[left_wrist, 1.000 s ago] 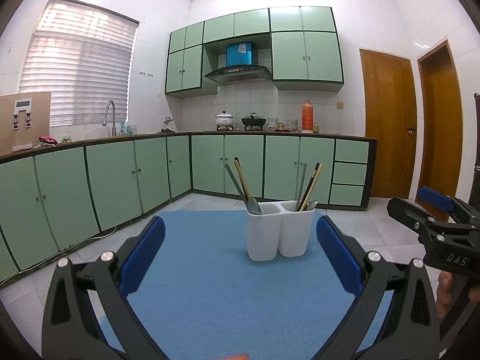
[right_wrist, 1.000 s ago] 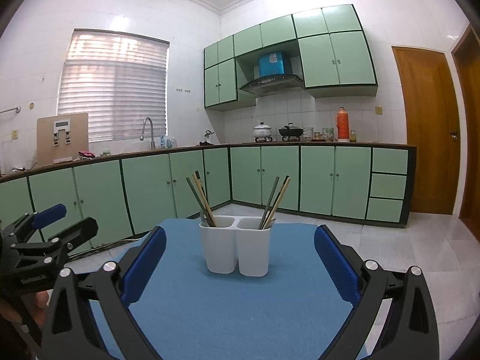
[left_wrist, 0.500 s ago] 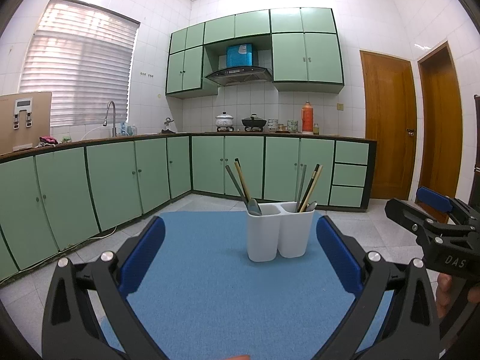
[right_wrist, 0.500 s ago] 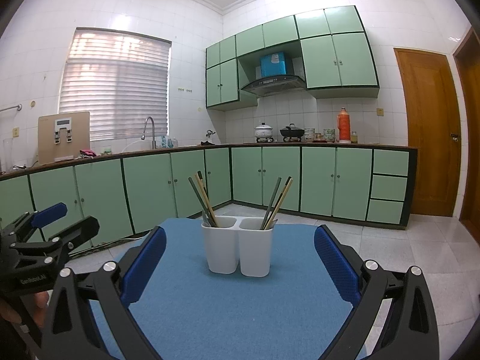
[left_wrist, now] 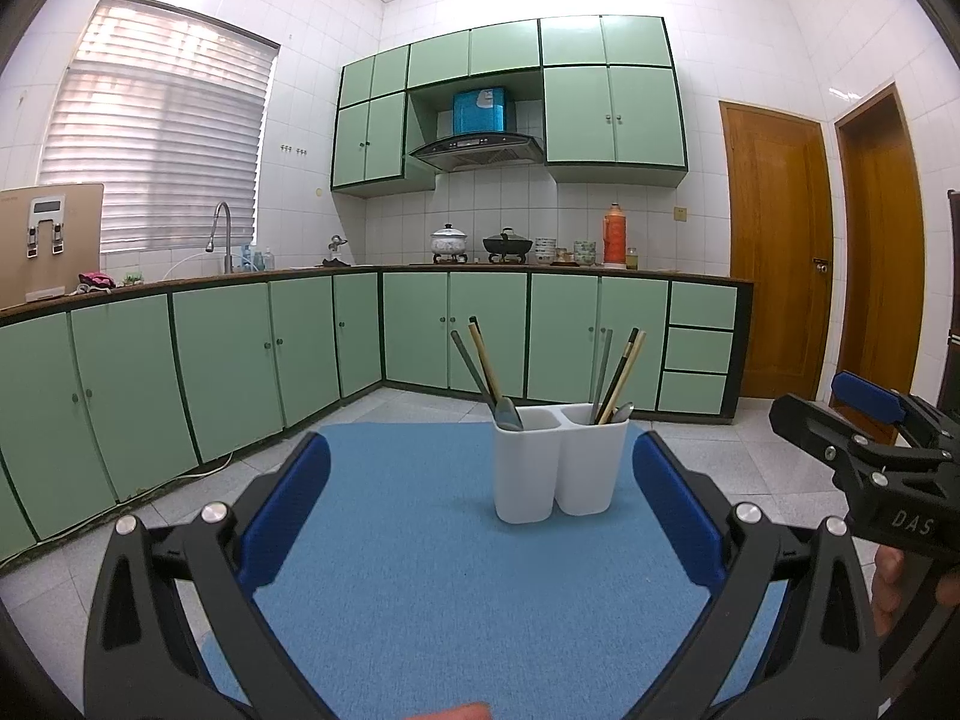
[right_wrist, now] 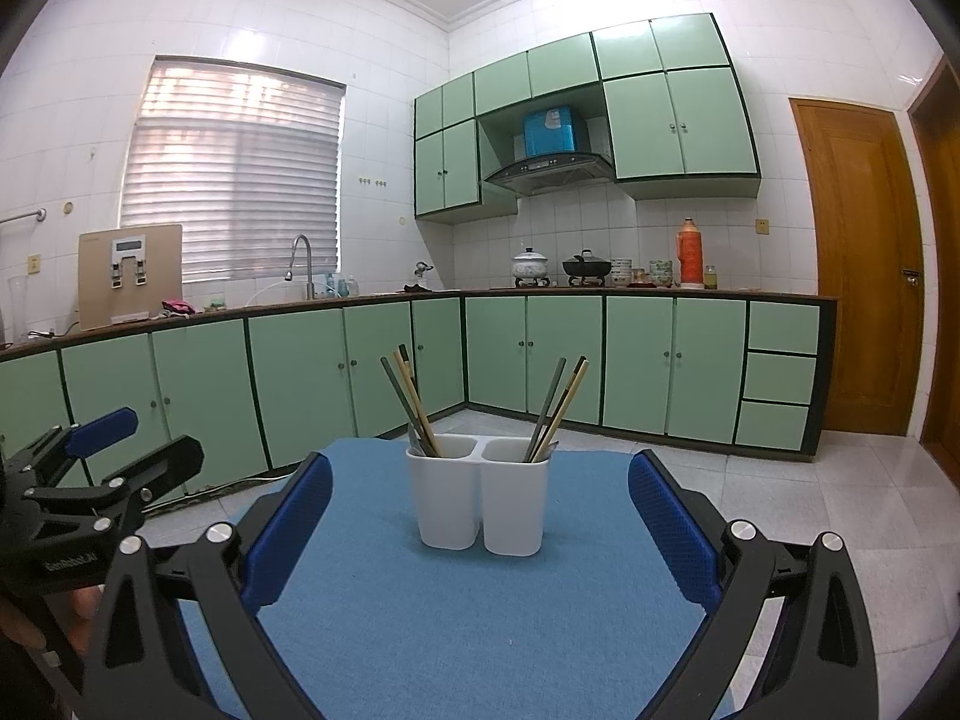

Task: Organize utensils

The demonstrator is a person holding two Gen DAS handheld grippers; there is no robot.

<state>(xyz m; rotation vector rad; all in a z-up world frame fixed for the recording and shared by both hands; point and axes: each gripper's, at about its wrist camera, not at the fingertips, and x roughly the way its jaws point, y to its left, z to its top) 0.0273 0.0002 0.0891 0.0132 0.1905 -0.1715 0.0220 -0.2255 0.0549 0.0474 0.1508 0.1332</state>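
Green cabinets (left_wrist: 240,360) fill mid-frame, a window blind (left_wrist: 162,144) upper left, wooden doors (left_wrist: 774,240) at right (shut), an orange flask (left_wrist: 613,234) centre.

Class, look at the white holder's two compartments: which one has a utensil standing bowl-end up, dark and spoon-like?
The left compartment of the white holder: a dark grey spoon bowl rises above its rim beside chopsticks. In the right compartment a shiny metal tip shows instead.

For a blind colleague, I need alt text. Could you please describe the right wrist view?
A white two-compartment utensil holder stands on a blue mat, with chopsticks and other utensils upright in both compartments. The open right claw frames it from the near edge, and the left claw shows at the left, also open. Green kitchen cabinets fill the background.
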